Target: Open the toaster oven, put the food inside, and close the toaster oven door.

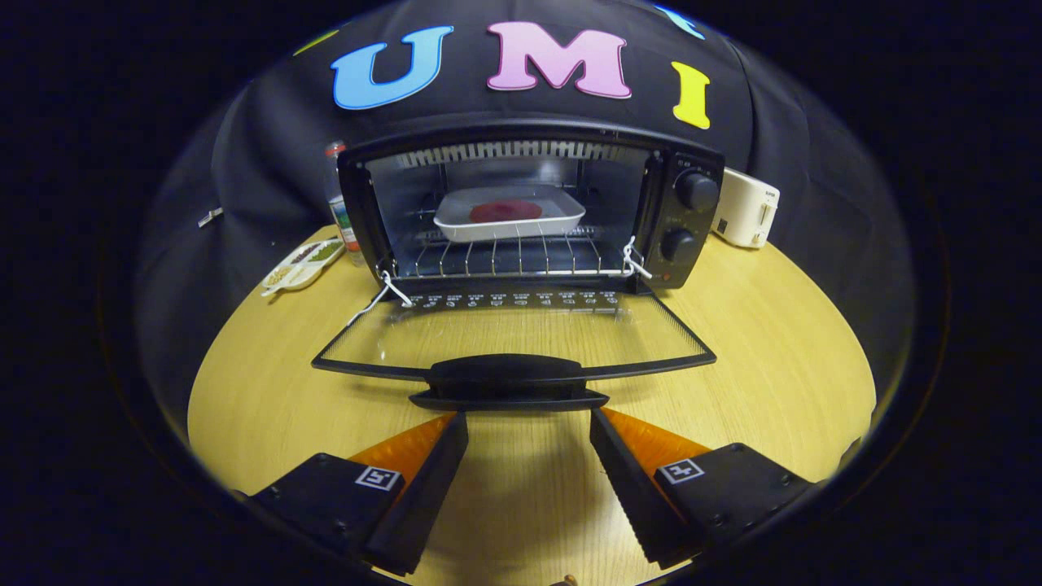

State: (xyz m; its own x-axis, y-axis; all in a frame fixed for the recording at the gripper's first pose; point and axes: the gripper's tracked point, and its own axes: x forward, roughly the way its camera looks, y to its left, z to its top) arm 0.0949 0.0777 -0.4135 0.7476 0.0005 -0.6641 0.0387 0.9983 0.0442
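- The toaster oven [529, 212] sits at the back of the round wooden table [773, 342], its glass door [513, 338] folded all the way down and lying flat toward the gripper.
- Inside, a white tray [509, 213] rests on the wire rack [513, 254] — something flat and dark red [505, 211] lies in it.
- The gripper [527, 417] hovers low over the table, fingers spread wide apart and holding nothing; the door handle [507, 381] is just ahead of their tips.
- Left of the oven stand a bottle [342, 203] and a small divided dish [303, 264]; a white appliance [747, 208] sits to its right.
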